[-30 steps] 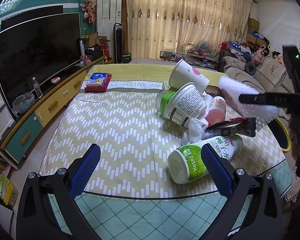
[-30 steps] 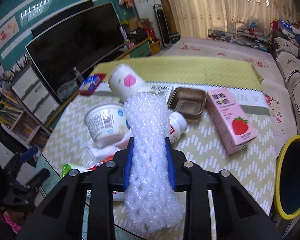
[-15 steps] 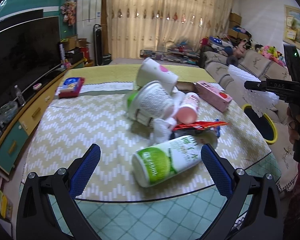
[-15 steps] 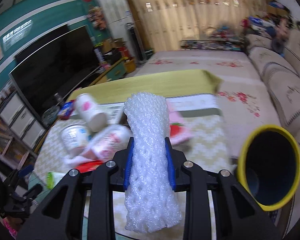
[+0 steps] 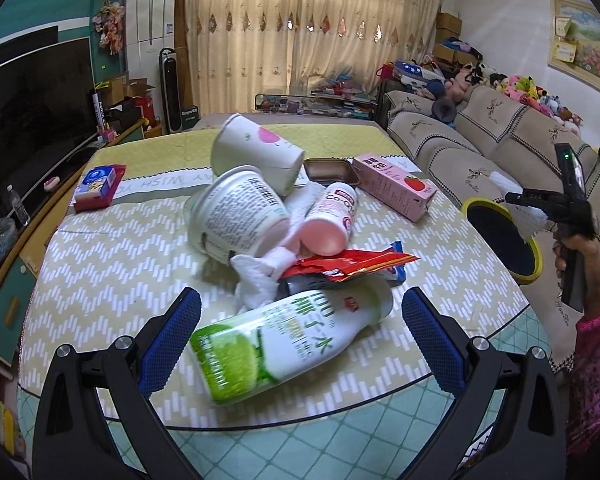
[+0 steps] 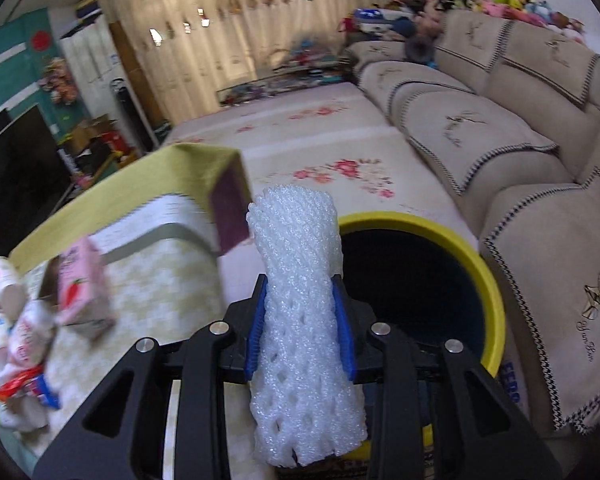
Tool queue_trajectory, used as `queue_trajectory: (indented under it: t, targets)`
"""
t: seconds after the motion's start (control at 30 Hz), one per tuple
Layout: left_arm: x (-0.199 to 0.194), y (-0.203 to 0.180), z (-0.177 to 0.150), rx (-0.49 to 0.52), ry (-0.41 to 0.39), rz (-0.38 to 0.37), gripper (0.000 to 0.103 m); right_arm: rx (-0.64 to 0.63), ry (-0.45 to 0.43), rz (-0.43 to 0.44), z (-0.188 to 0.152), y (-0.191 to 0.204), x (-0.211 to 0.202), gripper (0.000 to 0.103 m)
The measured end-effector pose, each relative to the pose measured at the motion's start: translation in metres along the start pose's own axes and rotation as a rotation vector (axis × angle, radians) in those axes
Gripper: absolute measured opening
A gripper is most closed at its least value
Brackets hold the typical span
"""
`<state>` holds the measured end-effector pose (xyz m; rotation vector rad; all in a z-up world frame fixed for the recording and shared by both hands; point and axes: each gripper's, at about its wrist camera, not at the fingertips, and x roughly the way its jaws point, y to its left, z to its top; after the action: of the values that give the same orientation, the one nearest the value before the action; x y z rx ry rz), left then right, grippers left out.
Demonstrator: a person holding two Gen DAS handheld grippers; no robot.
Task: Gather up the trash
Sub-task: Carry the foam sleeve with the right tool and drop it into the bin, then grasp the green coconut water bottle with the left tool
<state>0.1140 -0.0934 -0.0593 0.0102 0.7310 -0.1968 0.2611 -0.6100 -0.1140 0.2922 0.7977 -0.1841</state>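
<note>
My right gripper [image 6: 300, 320] is shut on a white foam net sleeve [image 6: 300, 296] and holds it at the near left rim of a yellow-rimmed dark bin [image 6: 428, 276]. In the left wrist view the right gripper [image 5: 540, 208] with the sleeve [image 5: 528, 220] is over the bin [image 5: 500, 240] beside the table's right edge. My left gripper [image 5: 300, 336] is open, its blue pads on either side of a lying green-and-white bottle [image 5: 284, 340]. Behind it lie a red wrapper [image 5: 348, 264], white tissue [image 5: 260, 280], a pink bottle [image 5: 328, 224], a yoghurt tub [image 5: 240, 216], a paper cup [image 5: 256, 152] and a pink carton [image 5: 396, 188].
The trash lies on a table with a yellow zigzag cloth [image 5: 112, 264]. A brown tray [image 5: 332, 170] and a red-and-blue box [image 5: 98, 188] sit farther back. A beige sofa [image 6: 520, 160] stands right of the bin, a TV [image 5: 28, 120] on the left.
My right gripper has swung right with the foam sleeve, from over the table to the bin's rim. My left gripper has closed in on the green-and-white bottle.
</note>
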Motion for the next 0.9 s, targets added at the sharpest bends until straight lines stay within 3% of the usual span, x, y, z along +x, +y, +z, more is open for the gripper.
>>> queue_trajectory:
  t: [0.07, 0.2, 0.57, 0.8, 0.9]
  targets:
    - [0.003, -0.004, 0.001, 0.005, 0.006, 0.000, 0.099, 0.012, 0.008, -0.027, 0.001, -0.011, 0.011, 0.034]
    - [0.010, -0.008, 0.002, 0.012, 0.026, -0.003, 0.099, 0.014, -0.005, -0.095, 0.001, -0.026, 0.020, 0.058]
    - [0.020, -0.008, 0.001, 0.035, 0.054, -0.015, 0.099, 0.010, -0.020, -0.082, -0.011, -0.018, 0.006, 0.067]
    - [0.026, 0.016, -0.005, 0.077, 0.087, 0.025, 0.099, 0.001, -0.015, -0.058, -0.018, -0.005, 0.000, 0.070]
    - [0.033, 0.027, -0.007, 0.093, 0.118, -0.007, 0.099, 0.001, -0.014, -0.051, -0.018, 0.000, -0.001, 0.070]
